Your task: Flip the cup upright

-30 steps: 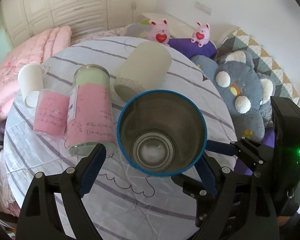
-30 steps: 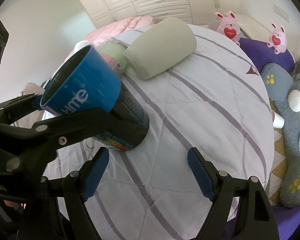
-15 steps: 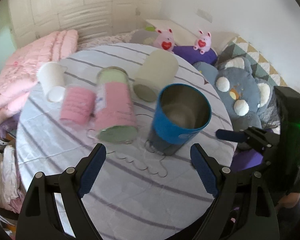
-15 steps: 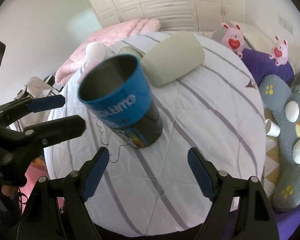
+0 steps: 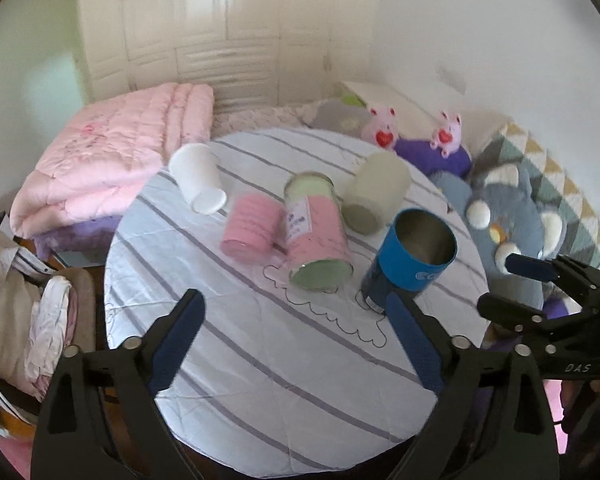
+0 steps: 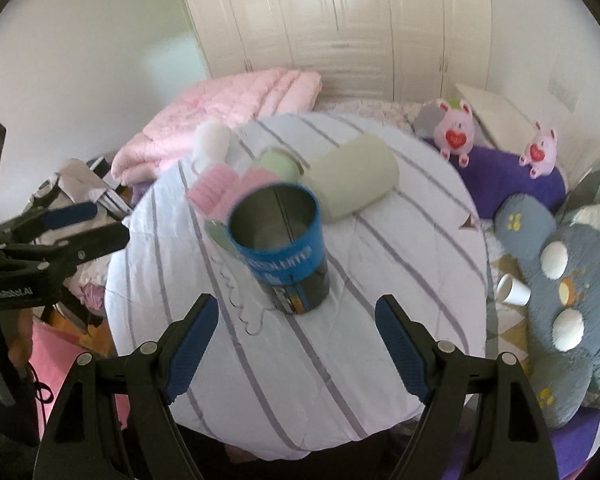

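A blue and black metal cup (image 5: 410,262) stands upright, mouth up, on the round striped table (image 5: 280,360); it also shows in the right wrist view (image 6: 284,256). My left gripper (image 5: 296,340) is open and empty, above the table, back from the cup. My right gripper (image 6: 296,344) is open and empty, also back from the cup. The right gripper shows at the right edge of the left wrist view (image 5: 540,288), and the left gripper at the left edge of the right wrist view (image 6: 64,232).
Several cups lie on their sides behind the blue one: a pink-and-green can (image 5: 316,232), a pink ribbed cup (image 5: 252,226), a pale green cup (image 5: 374,194), a white paper cup (image 5: 198,182). Plush toys (image 5: 512,224) and a pink quilt (image 5: 108,156) surround the table.
The blue cup went from tilted in the left gripper to standing upright and free on the table. Both grippers pulled back and up from it.
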Available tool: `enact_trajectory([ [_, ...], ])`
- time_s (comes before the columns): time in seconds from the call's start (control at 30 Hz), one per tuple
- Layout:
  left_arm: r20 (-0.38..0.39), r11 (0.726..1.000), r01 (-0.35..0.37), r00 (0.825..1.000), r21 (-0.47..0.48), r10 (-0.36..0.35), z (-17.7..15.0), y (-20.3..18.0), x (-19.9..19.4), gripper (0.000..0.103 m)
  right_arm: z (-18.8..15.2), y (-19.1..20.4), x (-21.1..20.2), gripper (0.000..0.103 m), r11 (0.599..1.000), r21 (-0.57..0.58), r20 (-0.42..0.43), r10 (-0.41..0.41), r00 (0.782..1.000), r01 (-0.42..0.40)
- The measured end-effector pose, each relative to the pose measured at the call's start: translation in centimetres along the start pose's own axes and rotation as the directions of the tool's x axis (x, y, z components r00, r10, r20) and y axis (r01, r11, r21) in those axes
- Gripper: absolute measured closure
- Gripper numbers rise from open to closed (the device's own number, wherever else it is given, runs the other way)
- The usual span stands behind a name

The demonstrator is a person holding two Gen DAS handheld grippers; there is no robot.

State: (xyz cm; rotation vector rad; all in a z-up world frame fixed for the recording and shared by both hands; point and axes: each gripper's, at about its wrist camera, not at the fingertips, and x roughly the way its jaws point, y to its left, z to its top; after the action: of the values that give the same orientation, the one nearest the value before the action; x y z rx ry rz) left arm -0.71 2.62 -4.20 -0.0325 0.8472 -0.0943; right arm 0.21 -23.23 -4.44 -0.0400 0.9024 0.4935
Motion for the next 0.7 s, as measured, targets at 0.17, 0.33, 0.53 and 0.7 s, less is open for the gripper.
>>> enact_trajectory([
  [0.17, 0.073, 0.999, -0.037, 0.997, -0.007, 0.037, -0.8, 0.3, -1.9, 0.000, 0.3, 1.3, -1.9, 0.021, 1.000, -0.011, 0.073, -0.021, 0.997, 0.022],
  [0.33, 0.108, 0.999, -0.026, 0.994, -0.030, 0.029, -1.3, 0.4, -3.2, 0.000, 0.3, 2.3, -3.5, 0.021, 1.000, 0.007, 0.137, -0.004, 0.991, 0.003],
  [0.53, 0.129, 0.998, -0.040, 0.991, -0.043, 0.045, -1.5, 0.0, -3.5, 0.000, 0.3, 3.4, -4.1, 0.021, 0.999, -0.014, 0.174, -0.040, 0.984, 0.043],
  [0.7, 0.166, 0.997, -0.058, 0.984, -0.042, 0.064, -1.7, -0.3, -3.9, 0.000, 0.2, 4.2, -4.4, 0.021, 0.998, -0.044, 0.201, -0.040, 0.979, 0.050],
])
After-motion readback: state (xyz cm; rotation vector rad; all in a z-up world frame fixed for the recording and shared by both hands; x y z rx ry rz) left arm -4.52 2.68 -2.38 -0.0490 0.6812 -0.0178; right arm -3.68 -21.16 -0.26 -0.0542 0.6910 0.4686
